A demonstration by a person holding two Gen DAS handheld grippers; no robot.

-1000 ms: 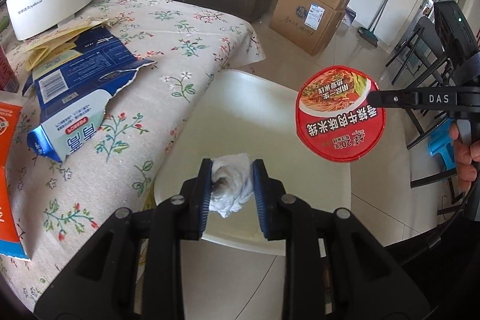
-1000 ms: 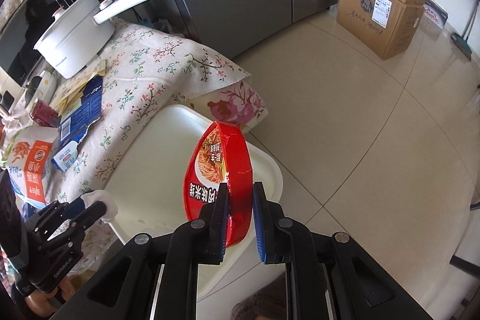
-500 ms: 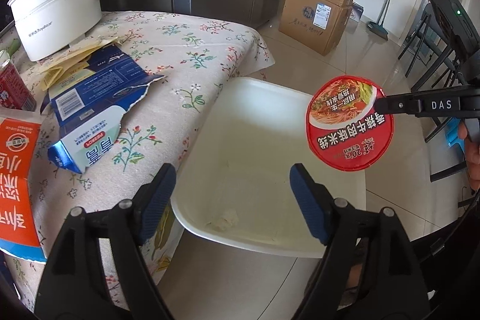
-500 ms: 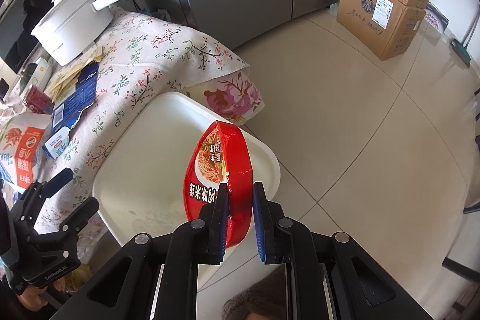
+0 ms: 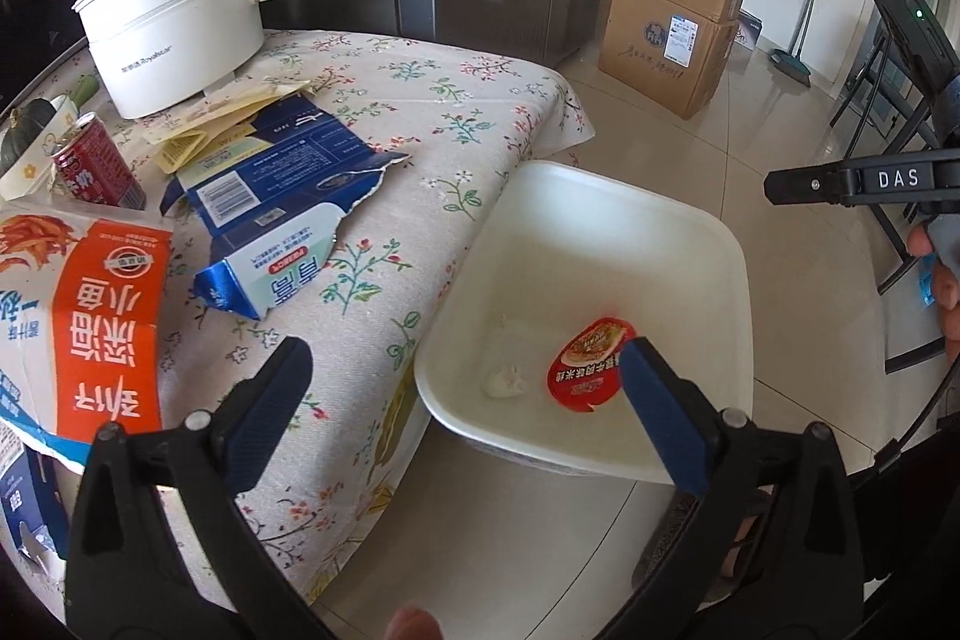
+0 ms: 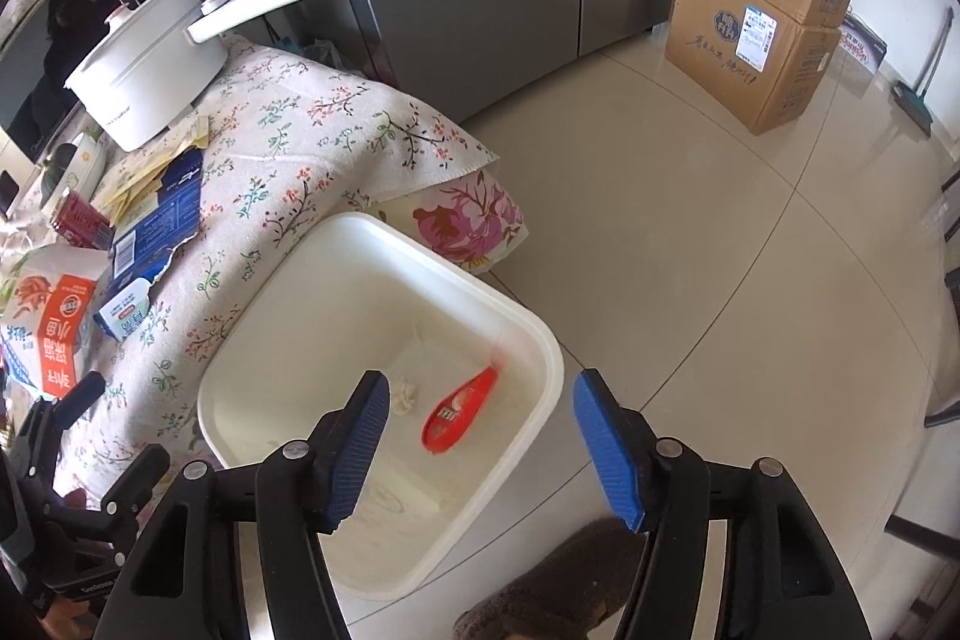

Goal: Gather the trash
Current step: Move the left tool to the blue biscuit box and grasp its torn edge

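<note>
Both pieces of trash have dropped since a second ago: the red lid (image 5: 591, 370) that my right gripper (image 6: 480, 445) pinched and the tissue wad (image 5: 505, 381) that my left gripper (image 5: 465, 400) held now lie loose on the floor of the white bin (image 5: 744, 280), near each other but apart. Both sets of jaws have just been opening and now stand spread with nothing between them, the left pair wider than the right.

Largest first: the table (image 5: 420, 100) with its flowered cloth fills my left view from 9 to 12 o'clock, and the bin stands against its corner at about 4 o'clock. On the cloth I see a white pot (image 5: 174, 34) at 11 o'clock, an orange-and-white bag (image 5: 90, 304) at 9 o'clock, a torn blue box (image 5: 282, 196) nearer the middle, some yellow packets (image 5: 210, 124) tucked under its far end, and a red can (image 5: 99, 166) at 10 o'clock.

I judge this drop finished and the collecting only partly done. Next I would swing the left gripper back over the cloth, probably to the torn box, and close on a raised edge, since flat card offers little to grip.
</note>
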